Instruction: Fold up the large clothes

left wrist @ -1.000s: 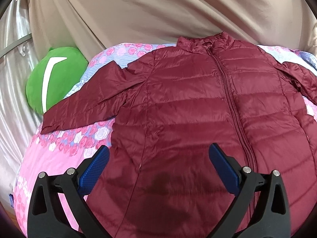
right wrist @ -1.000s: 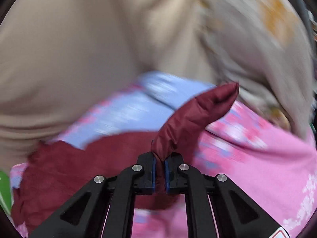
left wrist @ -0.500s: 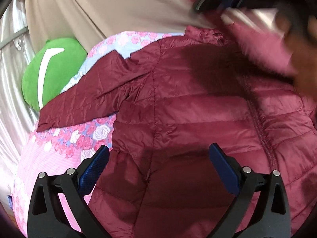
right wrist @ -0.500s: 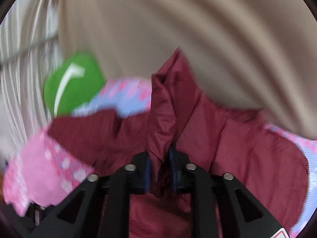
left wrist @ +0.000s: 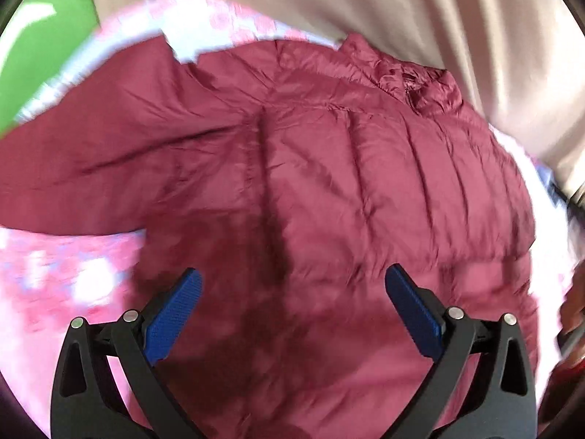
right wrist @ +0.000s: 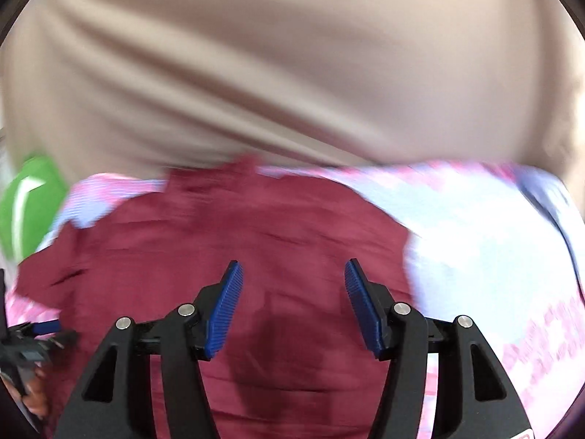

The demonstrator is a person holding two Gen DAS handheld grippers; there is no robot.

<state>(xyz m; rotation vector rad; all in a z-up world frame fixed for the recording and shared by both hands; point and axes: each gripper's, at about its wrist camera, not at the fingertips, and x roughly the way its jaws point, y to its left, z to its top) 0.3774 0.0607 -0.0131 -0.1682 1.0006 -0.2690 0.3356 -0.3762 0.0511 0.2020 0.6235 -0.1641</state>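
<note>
Jacket lies spread on the bed, both views blurred; left tongs and right tongs gape apart above it, holding nothing, so next fold likely wants a low pinch on the outstretched sleeve, carried flat across the body.

Left tool and right tool gape, holding nothing.
</note>
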